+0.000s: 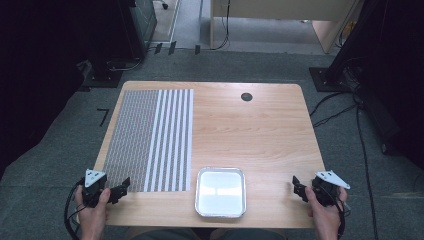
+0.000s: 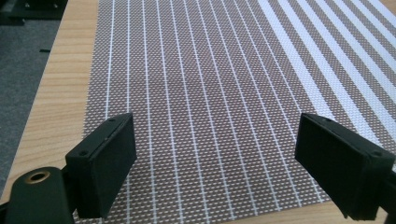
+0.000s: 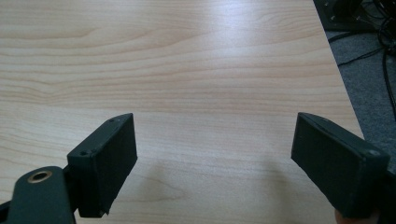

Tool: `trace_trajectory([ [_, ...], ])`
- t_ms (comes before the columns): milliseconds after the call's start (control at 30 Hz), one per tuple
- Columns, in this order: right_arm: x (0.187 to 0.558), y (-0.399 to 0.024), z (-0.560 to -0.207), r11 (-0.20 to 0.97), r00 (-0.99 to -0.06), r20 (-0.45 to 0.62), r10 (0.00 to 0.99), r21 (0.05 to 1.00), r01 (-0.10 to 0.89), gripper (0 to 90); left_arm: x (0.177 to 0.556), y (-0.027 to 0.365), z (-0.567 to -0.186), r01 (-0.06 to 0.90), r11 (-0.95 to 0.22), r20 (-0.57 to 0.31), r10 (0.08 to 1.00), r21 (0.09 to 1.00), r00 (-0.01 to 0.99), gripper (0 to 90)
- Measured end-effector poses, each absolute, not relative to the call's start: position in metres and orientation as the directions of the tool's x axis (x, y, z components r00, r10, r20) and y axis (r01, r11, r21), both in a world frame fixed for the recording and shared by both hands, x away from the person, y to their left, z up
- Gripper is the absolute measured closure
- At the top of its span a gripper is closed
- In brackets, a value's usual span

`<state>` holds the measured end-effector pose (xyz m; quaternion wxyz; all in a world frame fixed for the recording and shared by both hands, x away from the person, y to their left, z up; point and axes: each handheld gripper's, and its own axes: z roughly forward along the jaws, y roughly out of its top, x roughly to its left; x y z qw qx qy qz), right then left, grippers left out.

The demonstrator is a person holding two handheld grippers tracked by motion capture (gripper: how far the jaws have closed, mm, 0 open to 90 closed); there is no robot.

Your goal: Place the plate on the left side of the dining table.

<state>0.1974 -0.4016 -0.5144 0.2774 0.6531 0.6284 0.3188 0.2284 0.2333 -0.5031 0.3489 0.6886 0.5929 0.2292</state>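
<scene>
The woven placemat (image 1: 150,140), brown mesh with white stripes, lies flat on the table's (image 1: 260,130) left half, judged light, limp and best pinched at its near edge, where the left tool (image 1: 121,189) hovers wide and empty, the right tool (image 1: 296,186) likewise wide beyond the foil tray (image 1: 221,212).

surface centre (image 1: 250,130): bare wood; free passage
near edge: tray (image 1: 221,192) stands between the two hands
left: flat mat (image 1: 150,140); no barrier

Overhead light falls evenly on the table (image 1: 260,130), glaring off the tray (image 1: 220,192). Surroundings sink into darkness; near jaws blur slightly.
</scene>
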Motion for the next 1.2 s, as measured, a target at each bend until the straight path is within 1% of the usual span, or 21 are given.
trace_trajectory([
  [233,0.197,-0.397,-0.509,-0.072,0.01,0.084,0.996,0.78,0.621,14.2,0.227,0.225,-0.498,0.646,-0.042,-0.116,0.973,0.762,0.199,12.3],
  [733,0.195,-0.378,-0.5,-0.087,-0.019,0.121,0.992,0.806,0.585,15.2,0.226,0.196,-0.496,0.633,-0.096,-0.103,0.957,0.768,0.27,12.3],
  [933,0.195,-0.371,-0.498,-0.087,-0.029,0.127,0.991,0.812,0.577,15.3,0.226,0.185,-0.495,0.626,-0.124,-0.088,0.951,0.77,0.296,11.9],
  [1100,0.194,-0.363,-0.495,-0.052,-0.044,0.094,0.995,0.823,0.565,16.0,0.225,0.18,-0.491,0.612,-0.121,-0.09,0.949,0.781,0.303,11.8],
  [1200,0.195,-0.358,-0.495,-0.054,-0.055,0.103,0.993,0.824,0.564,16.0,0.224,0.173,-0.49,0.605,-0.135,-0.086,0.943,0.785,0.322,11.8],
])
